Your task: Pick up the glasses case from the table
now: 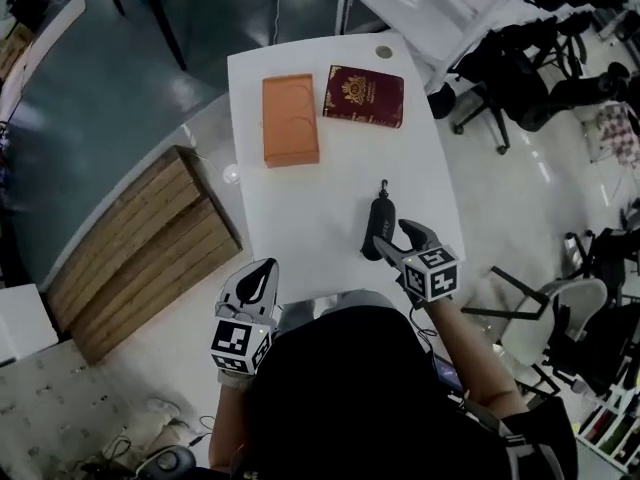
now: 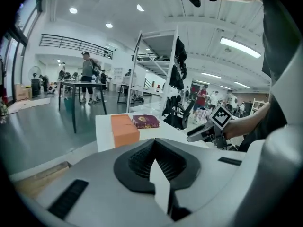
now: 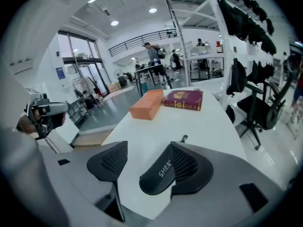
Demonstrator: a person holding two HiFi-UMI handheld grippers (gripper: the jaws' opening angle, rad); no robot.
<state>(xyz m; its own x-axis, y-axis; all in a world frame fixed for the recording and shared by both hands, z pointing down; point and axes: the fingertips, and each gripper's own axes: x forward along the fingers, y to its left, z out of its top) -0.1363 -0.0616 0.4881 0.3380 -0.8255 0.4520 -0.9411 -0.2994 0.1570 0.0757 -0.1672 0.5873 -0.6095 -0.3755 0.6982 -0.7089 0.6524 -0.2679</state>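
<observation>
Right hand-held gripper (image 1: pixel 393 238), head view: low over the near right part of the white surface (image 1: pixel 300 218), jaws released and spread. The black glasses case (image 1: pixel 378 223) lies flat on the surface right at the jaw tips, long axis running away from the person, with a thin loop at its far end. Left hand-held gripper (image 1: pixel 262 268) sits at the near edge of the surface, clenched with nothing in it, well apart from the case. An orange box (image 1: pixel 290 120) and a maroon book (image 1: pixel 364 96) lie side by side at the far end, well apart from the case. Black office chairs (image 1: pixel 520 68) stand on the floor to the right.

Left gripper view: left hand-held gripper (image 2: pixel 155 143) has its pads pressed together and nothing between them. Beyond it are the orange box (image 2: pixel 124 129) and the book (image 2: pixel 146 121) on the surface (image 2: pixel 102 124). The right hand-held gripper (image 2: pixel 203 131) shows at the right, down at surface level. The case can't be made out from here.

Right gripper view: right hand-held gripper (image 3: pixel 149 148) has its jaws apart with the glasses case (image 3: pixel 158 176) between them. The case lies on the surface (image 3: pixel 199 126) against the right-hand pad, with a clear gap to the left-hand pad. It is not clamped. White lettering shows on its top. Orange box (image 3: pixel 147 104) and book (image 3: pixel 183 100) are farther ahead.
</observation>
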